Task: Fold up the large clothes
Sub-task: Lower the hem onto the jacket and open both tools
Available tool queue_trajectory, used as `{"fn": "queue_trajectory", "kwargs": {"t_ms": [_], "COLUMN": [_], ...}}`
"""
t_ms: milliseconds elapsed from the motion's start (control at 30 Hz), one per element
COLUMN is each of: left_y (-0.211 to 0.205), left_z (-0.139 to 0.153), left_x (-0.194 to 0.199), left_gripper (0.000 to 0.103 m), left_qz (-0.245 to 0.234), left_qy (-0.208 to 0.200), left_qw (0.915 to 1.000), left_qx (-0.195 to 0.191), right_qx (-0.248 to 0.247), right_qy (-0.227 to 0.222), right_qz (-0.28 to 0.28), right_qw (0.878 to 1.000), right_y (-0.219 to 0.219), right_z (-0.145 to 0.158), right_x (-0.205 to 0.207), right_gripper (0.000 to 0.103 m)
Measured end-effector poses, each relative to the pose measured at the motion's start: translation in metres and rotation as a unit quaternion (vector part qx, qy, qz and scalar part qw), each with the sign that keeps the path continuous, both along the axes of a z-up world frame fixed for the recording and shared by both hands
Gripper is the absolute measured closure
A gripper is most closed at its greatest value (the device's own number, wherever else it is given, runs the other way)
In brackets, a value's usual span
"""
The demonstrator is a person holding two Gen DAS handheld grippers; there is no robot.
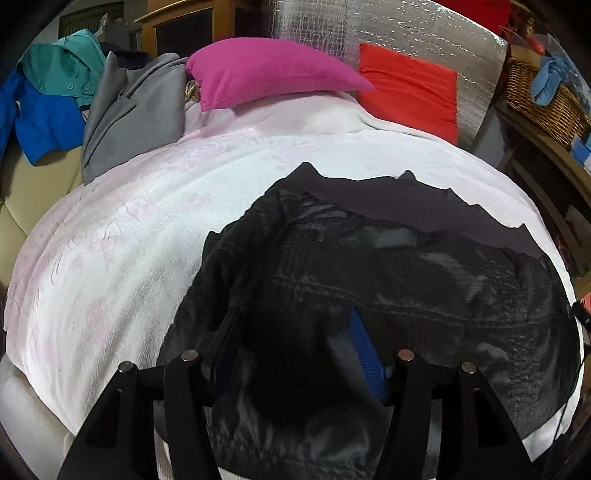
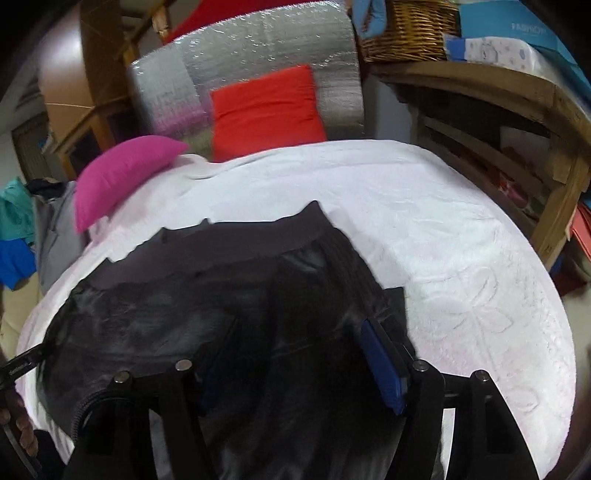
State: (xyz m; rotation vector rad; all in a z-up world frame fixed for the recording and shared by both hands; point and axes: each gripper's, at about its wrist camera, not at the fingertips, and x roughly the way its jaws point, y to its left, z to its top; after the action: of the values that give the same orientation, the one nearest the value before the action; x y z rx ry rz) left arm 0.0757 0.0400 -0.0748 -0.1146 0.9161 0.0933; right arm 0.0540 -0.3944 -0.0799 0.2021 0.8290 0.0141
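A large black shiny jacket lies spread on a white bedspread, with a dark ribbed hem along its far edge. My left gripper is open, fingers spread wide, right over the jacket's near part. In the right wrist view the same jacket fills the lower left on the bedspread. My right gripper is open over the jacket near its right edge. The blue pad of one finger shows. Neither gripper holds cloth.
A magenta pillow and a red pillow lie at the bed's far end against a silver foil panel. Grey, teal and blue clothes are piled at the far left. A wicker basket and wooden shelves stand to the right.
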Motion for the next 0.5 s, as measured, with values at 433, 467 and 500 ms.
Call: {"fn": "queue_trajectory", "kwargs": {"t_ms": [433, 467, 500], "left_y": [-0.027, -0.032, -0.036], "left_z": [0.027, 0.031, 0.034], "left_x": [-0.046, -0.053, -0.059], "left_gripper": [0.028, 0.026, 0.025], "left_qz": [-0.02, -0.026, -0.032], "left_qy": [-0.025, -0.032, -0.038], "left_qw": [0.9994, 0.999, 0.9985], "left_qx": [0.013, 0.018, 0.021], "right_qx": [0.02, 0.021, 0.022], "right_qy": [-0.049, -0.052, -0.055], "right_qz": [-0.011, -0.005, 0.001], "right_qw": [0.999, 0.998, 0.998], "right_y": [0.012, 0.016, 0.024], "right_z": [0.042, 0.045, 0.047], "right_x": [-0.064, -0.072, -0.084], "right_gripper": [0.022, 0.022, 0.02]}}
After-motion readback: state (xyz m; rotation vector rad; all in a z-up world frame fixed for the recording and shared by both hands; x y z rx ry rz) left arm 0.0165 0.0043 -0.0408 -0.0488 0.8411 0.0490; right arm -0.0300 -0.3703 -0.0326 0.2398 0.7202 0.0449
